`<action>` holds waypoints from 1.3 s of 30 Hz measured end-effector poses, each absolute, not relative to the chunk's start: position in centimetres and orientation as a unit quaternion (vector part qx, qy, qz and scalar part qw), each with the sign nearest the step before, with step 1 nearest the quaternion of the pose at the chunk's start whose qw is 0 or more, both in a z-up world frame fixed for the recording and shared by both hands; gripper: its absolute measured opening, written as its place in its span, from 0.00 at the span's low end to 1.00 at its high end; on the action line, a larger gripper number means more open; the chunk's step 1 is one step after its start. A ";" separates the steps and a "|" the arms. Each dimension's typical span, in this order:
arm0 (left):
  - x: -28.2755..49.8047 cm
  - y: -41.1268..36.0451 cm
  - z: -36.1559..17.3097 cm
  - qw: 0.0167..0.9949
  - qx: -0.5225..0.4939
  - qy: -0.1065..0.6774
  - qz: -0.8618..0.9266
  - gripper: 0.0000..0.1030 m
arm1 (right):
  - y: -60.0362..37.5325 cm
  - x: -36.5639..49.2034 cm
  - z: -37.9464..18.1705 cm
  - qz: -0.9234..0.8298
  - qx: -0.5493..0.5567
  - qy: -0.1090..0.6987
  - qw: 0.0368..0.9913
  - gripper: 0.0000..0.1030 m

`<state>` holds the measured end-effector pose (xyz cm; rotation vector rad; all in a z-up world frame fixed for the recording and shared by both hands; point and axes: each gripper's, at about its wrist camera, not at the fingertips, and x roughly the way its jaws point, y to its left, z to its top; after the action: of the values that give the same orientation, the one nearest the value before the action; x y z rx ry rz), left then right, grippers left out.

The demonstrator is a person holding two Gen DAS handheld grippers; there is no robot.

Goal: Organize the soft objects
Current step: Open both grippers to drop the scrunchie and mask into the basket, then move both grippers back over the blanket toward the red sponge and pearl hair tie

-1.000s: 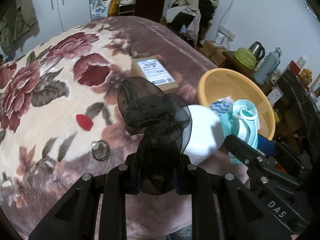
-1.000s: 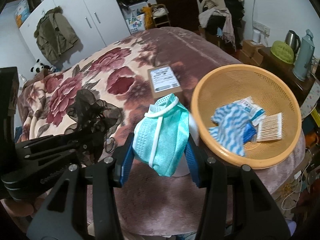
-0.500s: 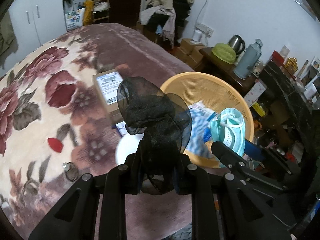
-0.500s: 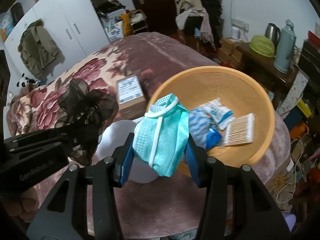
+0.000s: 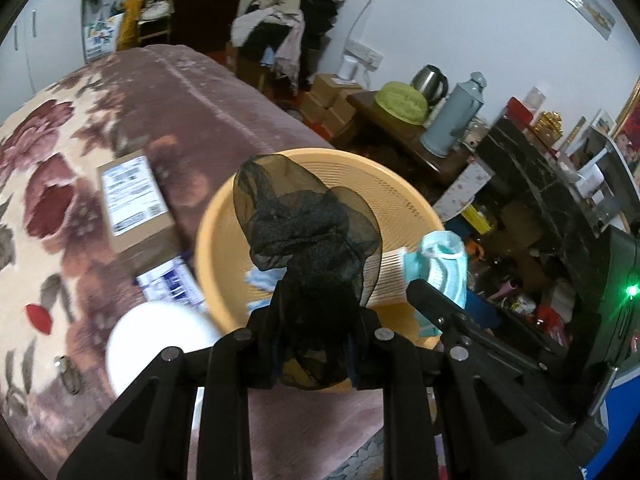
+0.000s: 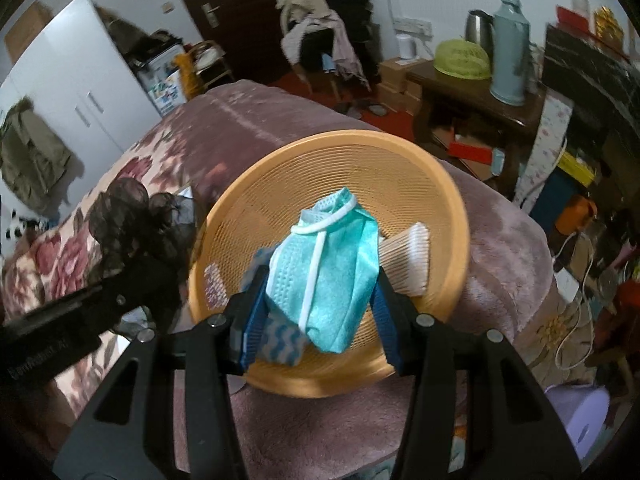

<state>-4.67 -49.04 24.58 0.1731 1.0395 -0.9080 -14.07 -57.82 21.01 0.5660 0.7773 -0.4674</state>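
L gripper jaws are opening w/ black sheer mesh scrunchie between them, above round orange plastic basket on floral blanket-covered bed. R gripper jaws are opening too, w/ teal face mask between them over basket; cotton swabs & blue wavy cloth inside.

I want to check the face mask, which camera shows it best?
The right wrist view: the teal face mask fills the centre, between the right gripper fingers above the orange basket. The left wrist view shows only part of it, behind the right gripper's finger.
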 end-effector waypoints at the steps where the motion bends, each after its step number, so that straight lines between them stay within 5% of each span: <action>1: -4.6 -49.6 24.2 0.763 0.075 0.481 -0.424 0.32 | -58.3 -14.2 20.8 -0.226 0.280 0.370 0.857 0.49; 3: -4.5 -50.1 23.8 0.758 0.069 0.485 -0.430 0.58 | -58.9 -14.4 20.5 -0.232 0.292 0.371 0.850 0.49; 9: -3.8 -49.7 23.2 0.761 0.047 0.488 -0.425 0.95 | -59.7 -14.7 19.6 -0.239 0.303 0.377 0.842 0.67; 13: -3.5 -48.3 23.5 0.778 0.044 0.478 -0.404 0.97 | -59.8 -14.8 19.4 -0.239 0.308 0.378 0.840 0.73; 19: -3.9 -46.5 24.4 0.817 0.089 0.450 -0.351 0.99 | -59.7 -15.0 19.0 -0.243 0.304 0.382 0.838 0.97; 39: -4.7 -39.4 24.0 0.829 0.096 0.461 -0.302 0.99 | -54.8 -14.8 20.1 -0.218 0.265 0.406 0.847 1.00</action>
<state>-4.73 -39.39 24.01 0.2038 0.9778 -0.6416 -14.85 -54.85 20.07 0.5586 0.8555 -0.4591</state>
